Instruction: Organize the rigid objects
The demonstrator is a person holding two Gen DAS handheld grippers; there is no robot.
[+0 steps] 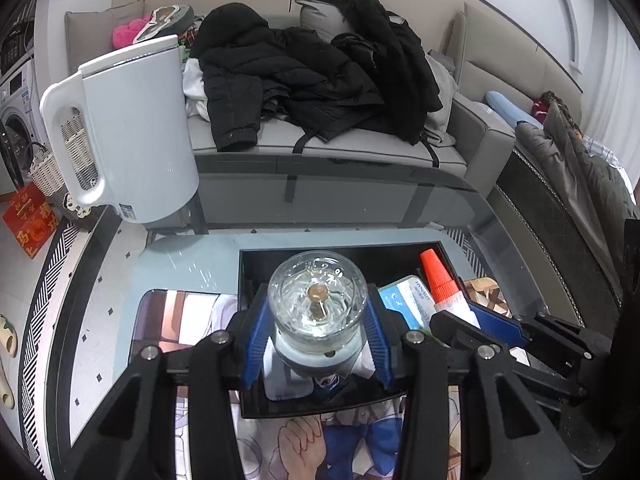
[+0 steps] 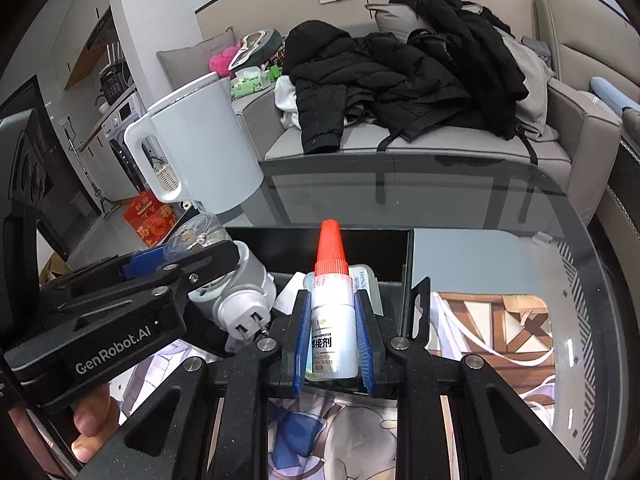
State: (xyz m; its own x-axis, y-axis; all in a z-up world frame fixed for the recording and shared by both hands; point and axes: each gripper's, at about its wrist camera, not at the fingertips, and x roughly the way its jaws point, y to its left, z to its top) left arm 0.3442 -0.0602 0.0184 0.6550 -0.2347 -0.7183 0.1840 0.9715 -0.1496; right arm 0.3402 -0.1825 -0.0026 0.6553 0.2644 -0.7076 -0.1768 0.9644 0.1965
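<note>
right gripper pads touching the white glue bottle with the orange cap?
Touching. Right wrist view: both blue pads of the right gripper press the white orange-capped glue bottle's sides.

I count two grippers: my left gripper (image 1: 318, 344) and my right gripper (image 2: 332, 340). Over the black tray (image 2: 320, 236): one glass-domed lamp (image 1: 317, 296), one glue bottle (image 2: 332, 320). Behind the tray: one white kettle (image 1: 136, 128), one sofa (image 1: 360, 148).
</note>
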